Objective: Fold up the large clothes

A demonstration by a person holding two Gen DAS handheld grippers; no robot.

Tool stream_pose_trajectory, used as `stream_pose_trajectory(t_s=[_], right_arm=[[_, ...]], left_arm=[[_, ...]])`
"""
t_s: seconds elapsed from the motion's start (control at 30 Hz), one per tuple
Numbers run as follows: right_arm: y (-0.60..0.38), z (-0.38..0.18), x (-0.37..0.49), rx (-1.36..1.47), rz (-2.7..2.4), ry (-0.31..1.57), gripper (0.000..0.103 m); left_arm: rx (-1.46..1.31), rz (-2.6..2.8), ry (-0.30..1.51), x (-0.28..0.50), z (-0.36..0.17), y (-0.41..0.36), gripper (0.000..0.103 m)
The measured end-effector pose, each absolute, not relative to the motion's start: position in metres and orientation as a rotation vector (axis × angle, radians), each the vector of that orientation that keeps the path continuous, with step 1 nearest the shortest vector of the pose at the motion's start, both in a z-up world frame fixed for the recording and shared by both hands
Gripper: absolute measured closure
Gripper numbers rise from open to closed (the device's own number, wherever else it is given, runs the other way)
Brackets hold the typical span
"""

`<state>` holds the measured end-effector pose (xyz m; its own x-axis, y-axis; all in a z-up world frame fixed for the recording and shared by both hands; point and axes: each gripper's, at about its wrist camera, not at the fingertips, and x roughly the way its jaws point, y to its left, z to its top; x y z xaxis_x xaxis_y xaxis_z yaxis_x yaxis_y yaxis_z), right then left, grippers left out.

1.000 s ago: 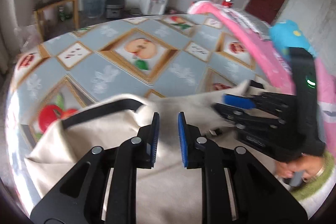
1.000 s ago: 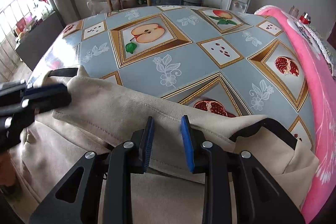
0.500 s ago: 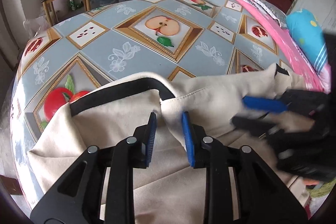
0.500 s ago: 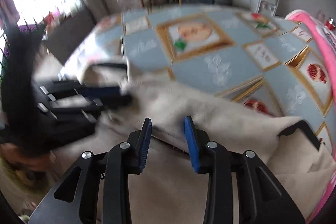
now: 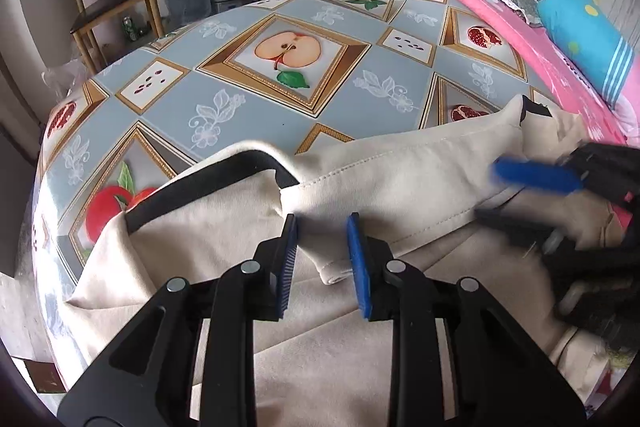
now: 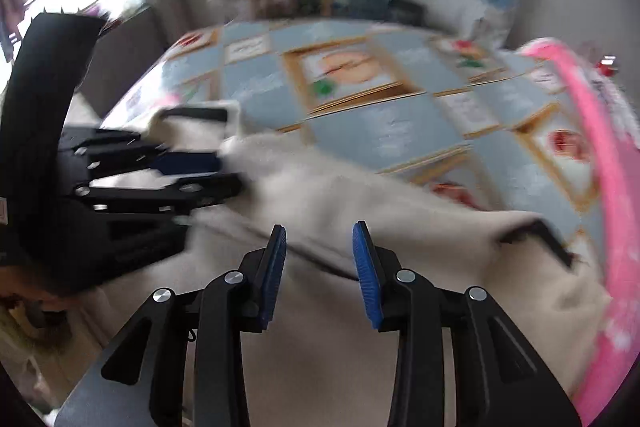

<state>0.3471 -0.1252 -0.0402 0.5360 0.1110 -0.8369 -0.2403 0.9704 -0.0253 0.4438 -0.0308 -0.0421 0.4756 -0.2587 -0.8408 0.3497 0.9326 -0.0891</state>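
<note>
A cream garment (image 5: pixel 400 187) w/ black trim is lying on a table covered by a fruit-print tablecloth (image 5: pixel 248 87); a pink blanket (image 5: pixel 520 27) is running along the table's right side. The garment is bunched at the near edge. One fold looks done: a stitched hem edge is running across the middle, laid over the layer beneath, w/ a black-trimmed opening (image 5: pixel 208 187) showing at the left and another at the far right.

The left gripper (image 5: pixel 322 255) is pointing down at the cloth, its blue pads set a narrow way apart. A folded corner of the cream fabric is sitting between them, but the pads aren't pressing on it, so nothing is being held. The right gripper (image 6: pixel 318 267) is also hovering over the hem, blue pads likewise a narrow way apart, cloth below and between, not clamped. The right wrist view is badly blurred, so fine detail there can't be told.

Each gripper is showing in the other's view, near its partner over the same strip of fabric.

Judging progress: early to middle. The garment is only partly folded, w/ loose wrinkled layers near the front edge and the full width left unfolded. Likely left to do: re-grip, fold sides in, fold again into a compact stack, smooth it.
</note>
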Motion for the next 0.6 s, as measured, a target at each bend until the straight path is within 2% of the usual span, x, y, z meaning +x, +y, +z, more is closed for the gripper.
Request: stream_pose_trajectory(t_s=[0.13,0.37,0.43,0.6], right_arm=[[-0.153,-0.066,0.361,-0.076,0.133,1.067,0.067],[-0.153,-0.060,0.361,-0.069,0.099,1.062,0.063],[-0.154,-0.068,0.366,-0.074,0.084,1.085,0.056],[-0.166,-0.030,0.348,-0.013,0.092,1.055,0.054]], left_arm=[[0.114,-0.364,1.002,0.442,-0.041,-0.033,0.077],[0.119,-0.358,0.999,0.442,-0.042,-0.035,0.077],[0.120,-0.347,0.999,0.441,-0.041,-0.036,0.077],[0.056,-0.324,0.989,0.424,-0.017,-0.023,0.064]])
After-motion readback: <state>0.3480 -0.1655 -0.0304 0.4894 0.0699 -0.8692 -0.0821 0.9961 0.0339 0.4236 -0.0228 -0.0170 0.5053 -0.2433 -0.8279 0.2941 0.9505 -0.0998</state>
